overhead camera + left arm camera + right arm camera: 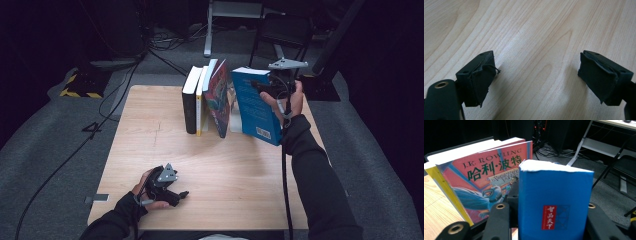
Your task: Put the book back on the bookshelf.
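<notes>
My right tool (267, 86) is clamped across the spine of the blue book (256, 107), holding it upright and tilted at the right end of the row of books (206, 97) standing on the desk (150, 150), just beside the red-covered book (486, 180). Its foot looks to be at or just above the desk; I cannot tell which. It is a thick paperback, fairly heavy, stiff at the spine, with a smooth cover that could slip, so gripping at the spine suits it. My left tool (172, 192) rests wide open and empty on the desk.

The blue book (256, 105), with a red label on its spine, stands upright, tilted, beside the standing row.
</notes>
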Available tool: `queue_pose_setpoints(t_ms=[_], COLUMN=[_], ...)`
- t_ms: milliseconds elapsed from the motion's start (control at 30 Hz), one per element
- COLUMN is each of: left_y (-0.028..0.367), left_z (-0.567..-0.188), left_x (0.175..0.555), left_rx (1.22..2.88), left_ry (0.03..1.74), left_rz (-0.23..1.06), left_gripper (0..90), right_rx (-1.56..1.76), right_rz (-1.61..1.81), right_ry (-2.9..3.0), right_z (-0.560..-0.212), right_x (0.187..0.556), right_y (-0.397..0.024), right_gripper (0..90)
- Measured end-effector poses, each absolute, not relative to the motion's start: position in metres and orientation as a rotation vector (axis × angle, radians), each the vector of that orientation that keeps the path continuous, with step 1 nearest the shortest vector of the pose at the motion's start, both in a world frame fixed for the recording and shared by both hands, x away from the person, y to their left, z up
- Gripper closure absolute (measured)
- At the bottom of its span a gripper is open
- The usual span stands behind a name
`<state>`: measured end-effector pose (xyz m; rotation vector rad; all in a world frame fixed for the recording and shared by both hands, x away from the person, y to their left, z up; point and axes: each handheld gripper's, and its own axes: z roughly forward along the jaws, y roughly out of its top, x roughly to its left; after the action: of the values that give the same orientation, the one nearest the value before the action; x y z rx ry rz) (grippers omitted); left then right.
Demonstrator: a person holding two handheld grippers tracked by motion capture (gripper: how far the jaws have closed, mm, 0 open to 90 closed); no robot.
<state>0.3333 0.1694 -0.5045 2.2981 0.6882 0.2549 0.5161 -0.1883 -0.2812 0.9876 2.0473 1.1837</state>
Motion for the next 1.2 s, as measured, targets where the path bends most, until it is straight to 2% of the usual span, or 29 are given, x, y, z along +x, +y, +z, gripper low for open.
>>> queue_pose_setpoints(t_ms=[433,567,833,1200], left_y=[0.169,0.17,0.17,0.169], left_z=[-0.505,-0.505,-0.504,-0.505], left_x=[0.333,0.333,0.333,0.333], left_rx=[2.298,2.299,2.3,2.298], left_ry=[0.689,0.684,0.683,0.686], left_rz=[0.255,0.256,0.256,0.254], left_gripper=[14.5,14.5,14.4,14.4], right_rx=[1.004,1.041,1.032,1.061], right_rz=[1.159,1.186,1.244,1.284], right_ry=[1.973,1.957,1.936,1.913], right_z=[-0.276,-0.278,-0.269,-0.272], right_x=[0.532,0.538,0.522,0.518], right_y=[-0.171,-0.176,-0.192,-0.206], right_gripper=[59.9,59.9,59.8,59.6])
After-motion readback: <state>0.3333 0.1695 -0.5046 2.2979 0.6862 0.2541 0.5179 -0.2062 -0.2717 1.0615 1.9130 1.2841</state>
